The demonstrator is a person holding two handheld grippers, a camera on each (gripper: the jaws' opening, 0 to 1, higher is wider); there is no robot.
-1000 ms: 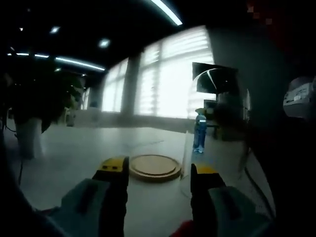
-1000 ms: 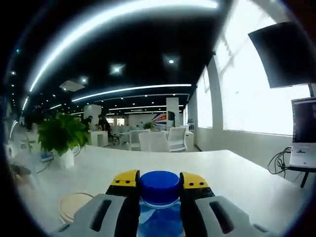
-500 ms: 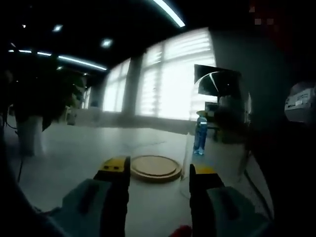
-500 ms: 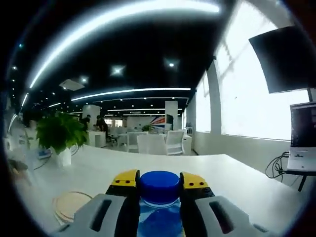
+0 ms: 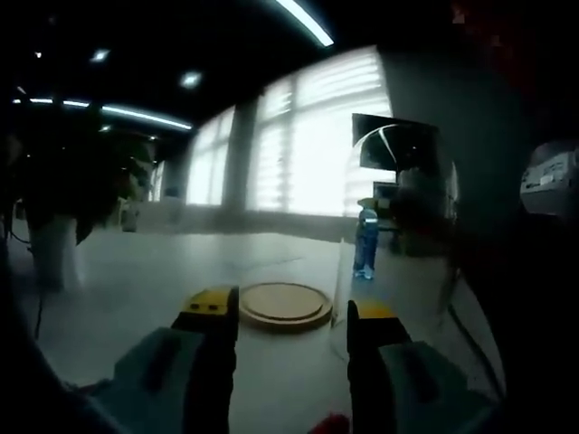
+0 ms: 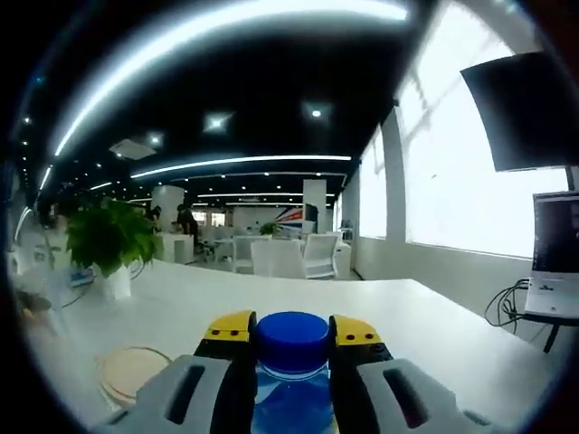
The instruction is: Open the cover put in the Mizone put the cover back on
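The Mizone bottle's blue cap sits between the yellow-tipped jaws of my right gripper, which is shut on it; the bottle's blue body shows below, between the fingers. The round wooden base lies on the white table, low and to the left. In the left gripper view the same wooden base lies just beyond my left gripper, whose jaws stand apart with nothing between them. The clear glass dome cover is off the base, to its right, close to the right jaw. Through the glass a small blue bottle shows upright.
A potted plant stands on the white table at the left. A dark monitor and a laptop are at the right by the bright windows. Chairs and desks fill the far room.
Both views have drifted only slightly. The right gripper keeps its hold on the bottle; the left jaws stay apart.
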